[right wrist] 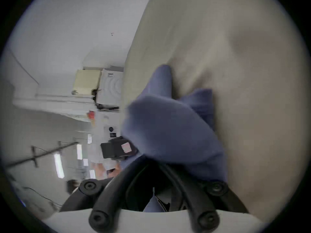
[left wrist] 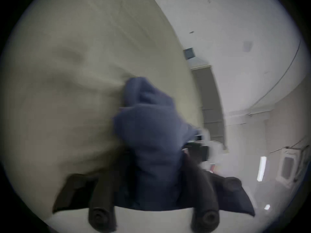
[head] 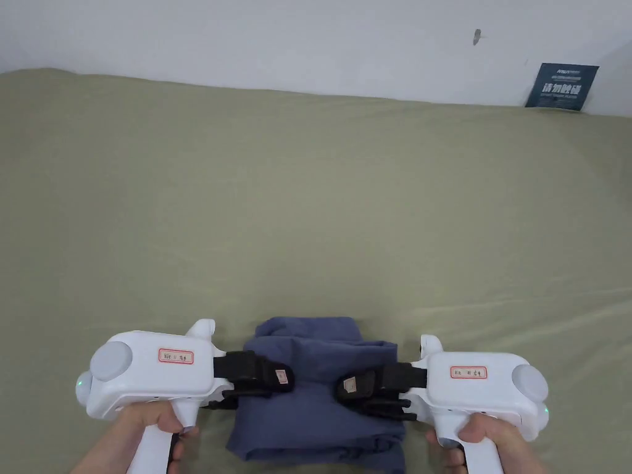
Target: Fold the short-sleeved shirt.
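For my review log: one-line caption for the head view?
Left gripper and right gripper meet over a folded blue shirt on an olive bedsheet.

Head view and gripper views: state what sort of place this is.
Probably an indoor lab or workroom set up for recording. A blue shirt lies on a wide olive-green cloth surface against a plain white wall, and the right gripper view shows stacked boxes.

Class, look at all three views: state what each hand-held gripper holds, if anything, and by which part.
Both hold the folded blue shirt: the left hand-held gripper pinches its left edge, the right hand-held gripper its right edge.
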A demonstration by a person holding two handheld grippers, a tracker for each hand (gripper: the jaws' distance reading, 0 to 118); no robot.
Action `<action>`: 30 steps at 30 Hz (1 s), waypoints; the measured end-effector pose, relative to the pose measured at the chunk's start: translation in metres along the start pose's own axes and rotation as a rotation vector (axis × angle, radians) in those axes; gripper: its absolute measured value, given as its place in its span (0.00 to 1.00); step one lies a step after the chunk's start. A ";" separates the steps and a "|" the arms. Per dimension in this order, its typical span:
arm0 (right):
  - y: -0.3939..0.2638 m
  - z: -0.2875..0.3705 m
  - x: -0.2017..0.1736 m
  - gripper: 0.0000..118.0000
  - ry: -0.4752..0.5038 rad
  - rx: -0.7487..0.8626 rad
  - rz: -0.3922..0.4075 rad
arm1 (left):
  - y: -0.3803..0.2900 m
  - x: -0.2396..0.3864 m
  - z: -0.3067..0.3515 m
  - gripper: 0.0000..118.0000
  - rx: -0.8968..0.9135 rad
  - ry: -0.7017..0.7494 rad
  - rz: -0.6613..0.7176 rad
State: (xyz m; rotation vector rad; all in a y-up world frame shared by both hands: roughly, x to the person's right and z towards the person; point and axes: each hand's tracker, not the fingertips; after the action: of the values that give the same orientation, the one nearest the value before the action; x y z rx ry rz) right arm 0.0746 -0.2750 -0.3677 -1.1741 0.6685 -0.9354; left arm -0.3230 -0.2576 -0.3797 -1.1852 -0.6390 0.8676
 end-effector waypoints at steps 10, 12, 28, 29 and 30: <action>-0.134 0.078 -0.153 0.00 -0.822 1.042 0.866 | -0.004 0.018 0.006 0.27 0.009 0.079 -0.012; -0.143 0.085 -0.158 0.00 -0.841 1.067 0.897 | -0.004 0.023 0.008 0.27 0.010 0.087 -0.018; -0.150 0.037 -0.194 0.01 -0.767 0.961 1.006 | 0.023 0.013 0.123 0.27 0.051 0.191 -0.082; -0.149 0.028 -0.198 0.00 -0.751 0.952 1.009 | 0.025 0.007 0.139 0.27 0.063 0.206 -0.074; -0.148 0.018 -0.202 0.00 -0.726 0.939 1.012 | 0.027 0.000 0.157 0.27 0.075 0.216 -0.063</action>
State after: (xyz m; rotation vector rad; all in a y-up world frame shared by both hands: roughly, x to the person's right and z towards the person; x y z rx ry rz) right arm -0.0441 -0.1044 -0.2266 -0.1686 0.1026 0.1188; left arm -0.4574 -0.1731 -0.3634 -1.1664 -0.4619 0.6937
